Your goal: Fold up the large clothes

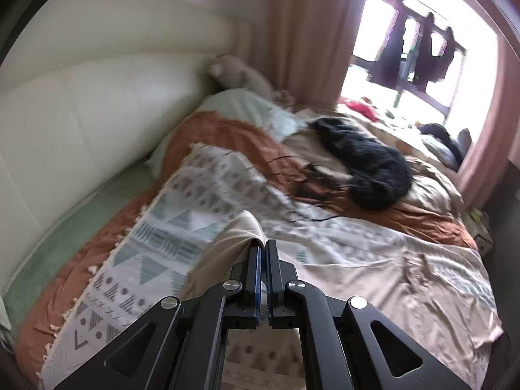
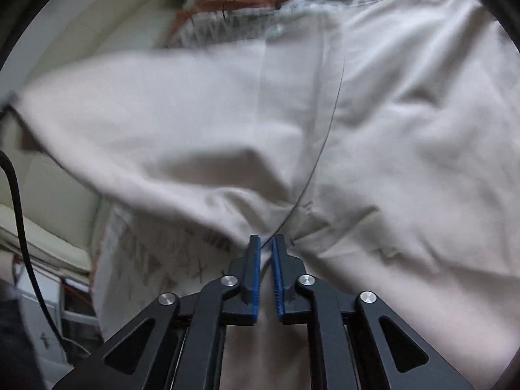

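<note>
Beige garment (image 1: 406, 292) pinched in both left tongs (image 1: 263, 243) and right tongs (image 2: 266, 239).

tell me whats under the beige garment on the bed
The beige garment lies on a patterned white blanket, itself over a rust-orange cover. What is beneath its middle is hidden.

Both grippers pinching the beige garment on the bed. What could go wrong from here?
1. The left gripper holds only a thin edge of the garment; it may slip out when pulled.
2. The patterned throw lies directly under the garment, so it may drag along.
3. The right gripper pinches at a bunched crease, which could fold in wrinkles.
</note>
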A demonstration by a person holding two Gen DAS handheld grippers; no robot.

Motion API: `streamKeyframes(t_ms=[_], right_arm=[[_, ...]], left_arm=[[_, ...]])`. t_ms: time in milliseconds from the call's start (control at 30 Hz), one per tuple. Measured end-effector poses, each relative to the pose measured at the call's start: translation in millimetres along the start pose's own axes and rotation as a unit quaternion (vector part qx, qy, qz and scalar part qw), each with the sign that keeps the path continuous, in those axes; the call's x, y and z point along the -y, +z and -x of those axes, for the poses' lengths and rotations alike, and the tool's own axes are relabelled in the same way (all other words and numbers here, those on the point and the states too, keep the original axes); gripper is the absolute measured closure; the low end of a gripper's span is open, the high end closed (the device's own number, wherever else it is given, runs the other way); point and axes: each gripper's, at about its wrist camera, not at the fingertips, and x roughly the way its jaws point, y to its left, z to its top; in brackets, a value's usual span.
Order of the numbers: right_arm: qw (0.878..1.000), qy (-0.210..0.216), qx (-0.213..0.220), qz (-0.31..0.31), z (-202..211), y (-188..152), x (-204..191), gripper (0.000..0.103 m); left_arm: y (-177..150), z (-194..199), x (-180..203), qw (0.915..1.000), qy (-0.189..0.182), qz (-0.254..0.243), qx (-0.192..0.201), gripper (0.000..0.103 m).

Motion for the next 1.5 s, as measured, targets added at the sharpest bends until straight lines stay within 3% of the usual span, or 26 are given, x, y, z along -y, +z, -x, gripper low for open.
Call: streamKeyframes(t_ms=[100,300,533,767,867,1000,1067,1100,1267,1367,1500], right_arm=[[1.0,0.0,-0.013,-0.01,15.8,2.7,-0.5,0.094],[0.999,-0.029,0.015,-0.003,83.5,-13.4,19.4,0.094],[0.994,-0.089,0.058,-0.036,181.6,-44.7,75.3,0.09],[0.983,-0.102,0.114,-0.101,261.3,-79.9,141.9,0.09],[0.977,-0.112,0.137,-0.116,277.9,-82.8,163.6,0.09],[0.973,-0.095,0.149,-0.146,296.1,-77.0,188.0,0.09],[0.971,-0.094,0.162,-0.145,305.3,-72.5,194.1,0.082],[0.97,-0.099,0.167,-0.145,309.5,-71.7,196.2,0.071],[0.969,-0.08,0.169,-0.163,322.2,-72.0,220.5,0.069],[0.964,-0.074,0.17,-0.189,328.0,-73.7,237.9,0.069],[0.959,-0.062,0.177,-0.214,337.4,-74.6,255.7,0.069]], left_arm=[[3.7,17.0,34.3,0.9996,-0.018,-0.021,0.008,0.101],[6.4,30.4,92.7,0.9975,-0.055,-0.044,0.005,0.101],[-8.5,37.7,161.1,0.9937,-0.091,-0.065,-0.006,0.101],[-29.2,33.0,224.0,0.9918,-0.098,-0.077,-0.03,0.101],[-41.7,26.3,254.0,0.9905,-0.094,-0.093,-0.039,0.101],[-58.7,13.2,293.2,0.9884,-0.097,-0.103,-0.055,0.101],[-66.7,6.1,310.8,0.9864,-0.095,-0.12,-0.06,0.101],[-69.7,3.0,318.5,0.9855,-0.095,-0.126,-0.062,0.101],[-89.5,-23.3,356.9,0.9833,-0.085,-0.143,-0.073,0.101],[-115.0,-47.7,375.6,0.9767,-0.095,-0.158,-0.11,0.099],[-163.9,-79.4,387.7,0.96,-0.135,-0.155,-0.19,0.092]])
